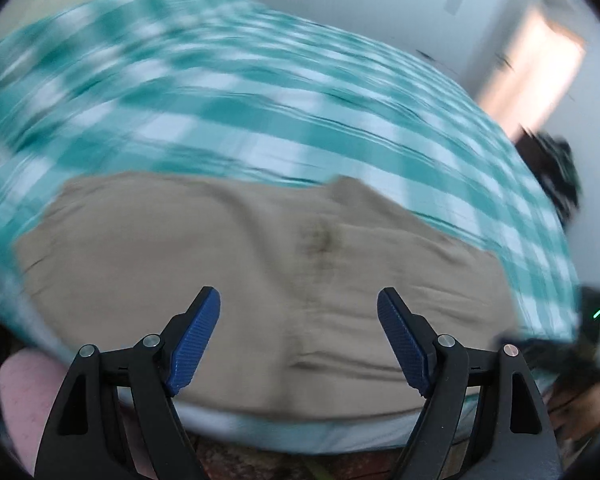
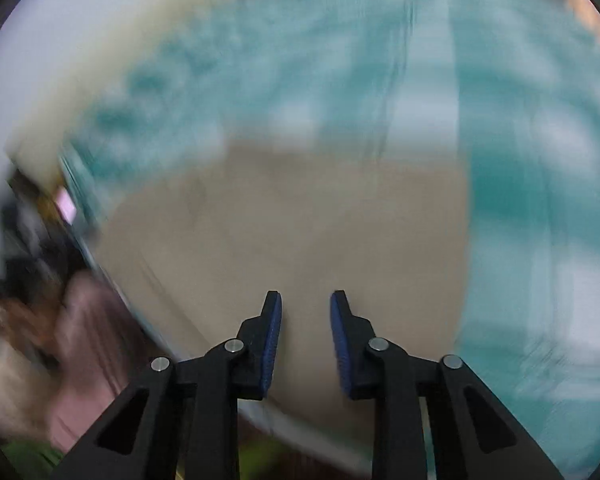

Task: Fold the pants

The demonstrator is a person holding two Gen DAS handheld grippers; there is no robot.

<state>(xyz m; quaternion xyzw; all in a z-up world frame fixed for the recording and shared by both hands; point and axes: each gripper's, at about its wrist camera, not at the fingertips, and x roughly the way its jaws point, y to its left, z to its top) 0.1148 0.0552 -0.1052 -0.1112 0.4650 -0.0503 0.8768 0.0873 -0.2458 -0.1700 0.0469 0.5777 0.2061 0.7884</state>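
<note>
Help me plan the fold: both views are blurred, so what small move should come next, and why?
Probably lower the left tool onto the tan pants and close on an edge. Its jaws stand wide with nothing between them, the right tool is also empty, and the pants lie rumpled on the checked cloth.

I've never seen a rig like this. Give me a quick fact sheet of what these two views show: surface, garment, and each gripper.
surface: teal and white checked cloth spread over a bed or table
garment: tan pants lying on the cloth, creased; how far folded cannot be told
left gripper: jaws wide apart above the pants, nothing between them
right gripper: jaws a narrow gap apart over the pants, nothing gripped
image quality: both views blurred
</note>
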